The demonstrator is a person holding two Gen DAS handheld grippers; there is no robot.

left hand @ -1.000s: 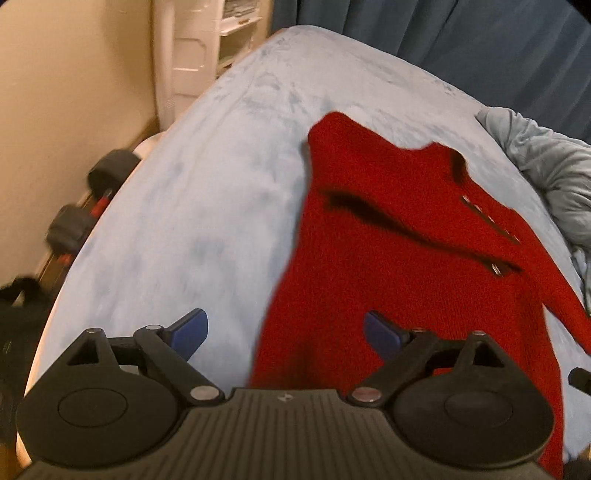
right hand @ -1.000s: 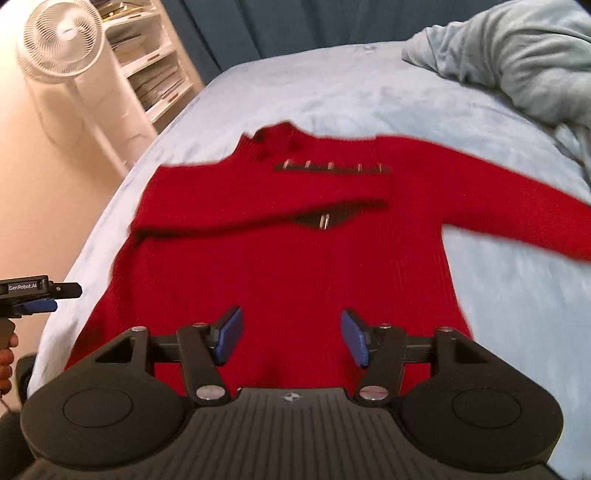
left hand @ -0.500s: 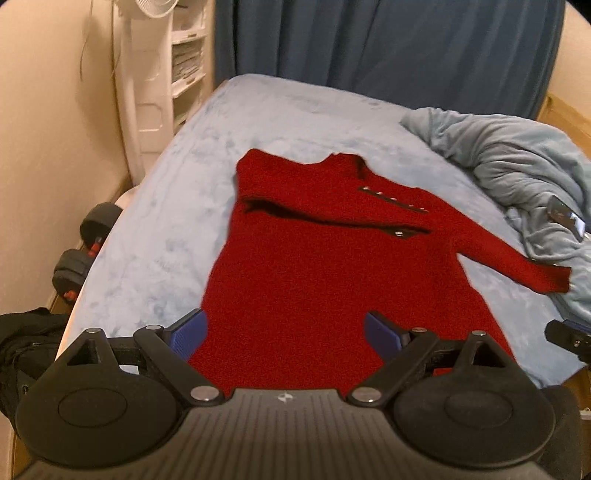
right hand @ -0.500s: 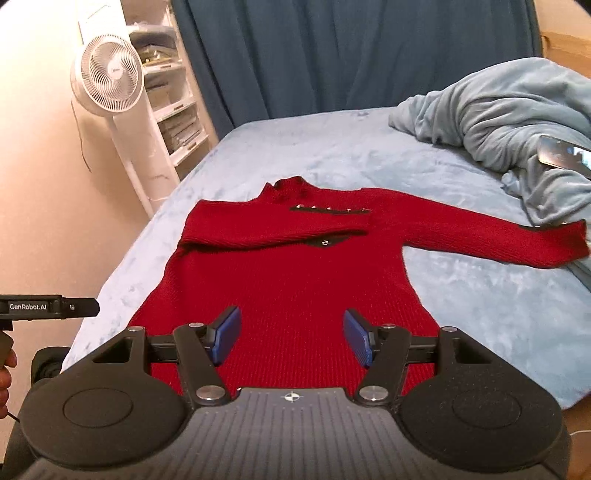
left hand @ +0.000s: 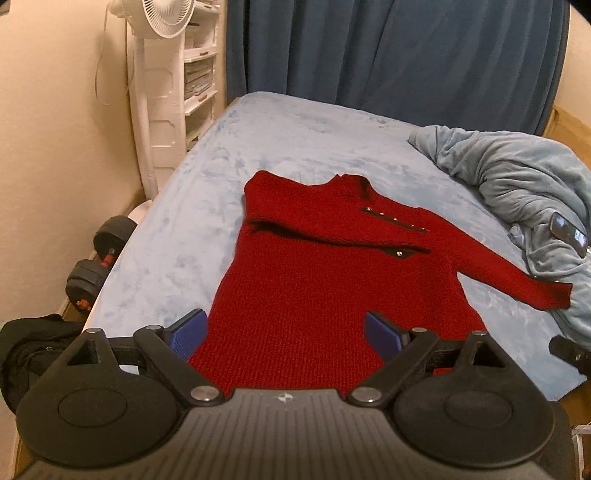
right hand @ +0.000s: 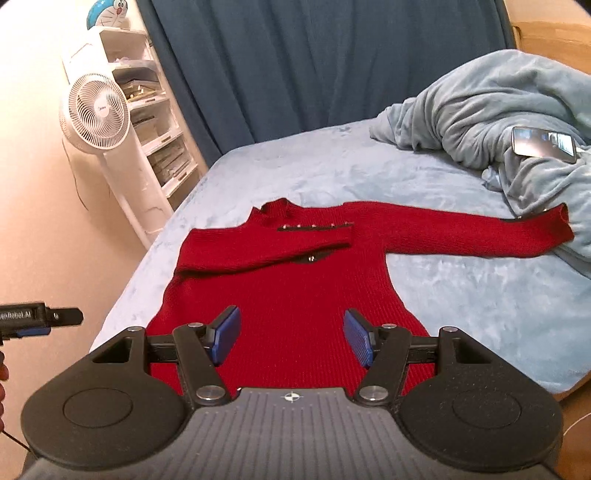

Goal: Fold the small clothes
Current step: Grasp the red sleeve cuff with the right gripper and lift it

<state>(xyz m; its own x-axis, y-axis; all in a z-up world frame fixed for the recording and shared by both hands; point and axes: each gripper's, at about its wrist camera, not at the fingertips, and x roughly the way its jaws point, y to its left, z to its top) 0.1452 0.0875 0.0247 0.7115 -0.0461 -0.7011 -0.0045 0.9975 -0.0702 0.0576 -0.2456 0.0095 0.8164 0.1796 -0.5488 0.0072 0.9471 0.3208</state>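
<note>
Red knit sweater (left hand: 332, 288) (right hand: 291, 295), spread flat on a pale blue bedsheet (left hand: 280, 140) (right hand: 480, 295), filling the middle of both frames, hem toward the bottom edge. One sleeve folded across the chest, cuff ending near a row of small metal buttons (left hand: 397, 221) (right hand: 314, 226) below the collar. Other sleeve (left hand: 517, 269) (right hand: 480, 236) stretched out to the right of the frame, cuff resting against a rumpled grey-blue blanket (left hand: 517, 177) (right hand: 480, 107). Phone (left hand: 569, 234) (right hand: 543, 144) lying on that blanket, right side of frame.

Left gripper (left hand: 286, 334) at lower centre of its own view, blue pads (left hand: 190, 334) spread wide, nothing between them, hovering over the hem without visible contact. Right gripper (right hand: 291, 341) at lower centre of its view, blue pads (right hand: 225, 339) likewise parted and holding nothing, above the lower body of the garment. Tip of the left tool also poking in at the left edge of the right wrist view.

White standing fan (left hand: 162, 22) (right hand: 98, 114) in the upper left, beside a white shelf unit (left hand: 199, 74) (right hand: 155, 122). Dark blue curtain (left hand: 388, 55) (right hand: 314, 62) across the top. Black dumbbells (left hand: 96, 258) on the floor at the left edge of the left wrist view, a heap of black fabric (left hand: 29, 339) below them.
</note>
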